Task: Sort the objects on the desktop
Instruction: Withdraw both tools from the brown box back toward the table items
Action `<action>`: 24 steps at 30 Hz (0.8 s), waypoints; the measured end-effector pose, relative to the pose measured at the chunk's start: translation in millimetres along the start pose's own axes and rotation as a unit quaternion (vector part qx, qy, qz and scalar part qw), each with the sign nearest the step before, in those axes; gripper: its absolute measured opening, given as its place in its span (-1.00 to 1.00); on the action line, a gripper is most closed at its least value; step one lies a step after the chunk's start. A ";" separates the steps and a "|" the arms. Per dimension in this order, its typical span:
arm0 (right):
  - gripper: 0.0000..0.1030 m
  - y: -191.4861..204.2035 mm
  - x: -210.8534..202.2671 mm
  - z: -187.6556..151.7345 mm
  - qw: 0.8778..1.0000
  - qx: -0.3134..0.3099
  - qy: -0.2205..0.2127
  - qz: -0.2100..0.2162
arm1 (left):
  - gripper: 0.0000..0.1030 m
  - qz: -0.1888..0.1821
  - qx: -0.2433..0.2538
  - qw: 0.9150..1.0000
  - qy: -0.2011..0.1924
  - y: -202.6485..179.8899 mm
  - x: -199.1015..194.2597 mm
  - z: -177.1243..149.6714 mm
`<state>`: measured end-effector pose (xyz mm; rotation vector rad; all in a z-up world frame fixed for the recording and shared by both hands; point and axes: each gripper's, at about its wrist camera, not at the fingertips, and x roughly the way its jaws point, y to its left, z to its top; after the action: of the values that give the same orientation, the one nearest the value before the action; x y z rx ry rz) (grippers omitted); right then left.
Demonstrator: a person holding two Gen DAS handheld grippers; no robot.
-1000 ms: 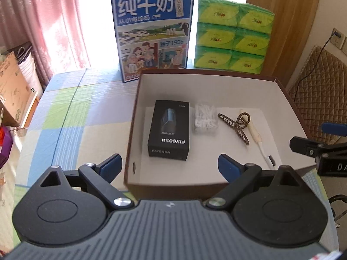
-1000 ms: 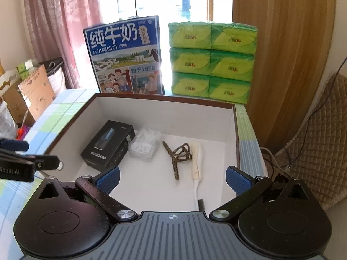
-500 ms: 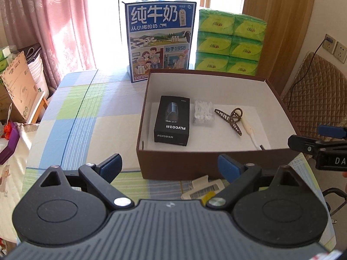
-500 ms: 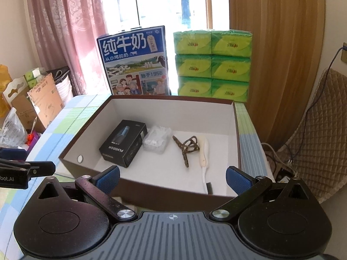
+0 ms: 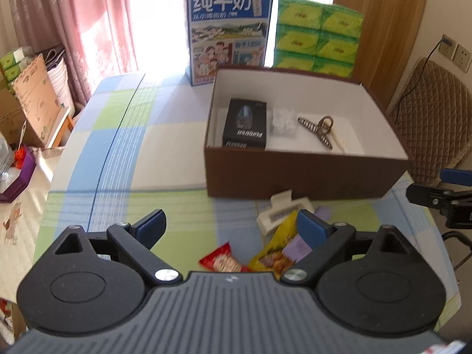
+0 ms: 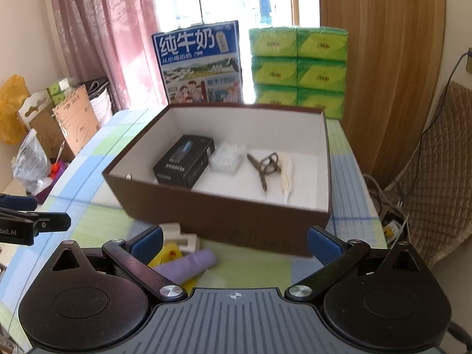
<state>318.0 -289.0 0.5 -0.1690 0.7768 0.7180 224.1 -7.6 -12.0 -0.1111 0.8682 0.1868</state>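
Both the left gripper (image 5: 231, 227) and right gripper (image 6: 234, 240), jaws wide and empty, hover near the brown box (image 5: 295, 174), above loose snack packets (image 5: 274, 253) awaiting sorting.

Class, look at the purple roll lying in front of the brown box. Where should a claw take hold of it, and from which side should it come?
Grip the purple roll around its middle, coming from above, fingers closing across its width. It lies flat on the table with its long axis running diagonally; its lower end sits on a yellow packet, so the free upper half is probably the cleaner hold.
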 end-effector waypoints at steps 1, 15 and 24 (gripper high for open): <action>0.96 0.1 0.2 -4.1 1.000 0.000 0.006 0.003 | 0.81 0.002 -0.002 1.000 0.005 1.9 -0.7 -4.4; 0.96 -0.9 17.9 -57.5 0.994 0.032 0.101 0.019 | 0.81 0.009 -0.015 0.997 0.069 8.4 7.7 -56.1; 0.96 6.8 28.6 -69.4 0.991 0.032 0.126 0.033 | 0.80 -0.007 -0.009 0.996 0.086 1.0 15.7 -67.2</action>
<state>287.3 -295.9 -68.0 -0.1796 1.0495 0.7420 183.6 -16.4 -67.3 -0.1518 1.0366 0.1736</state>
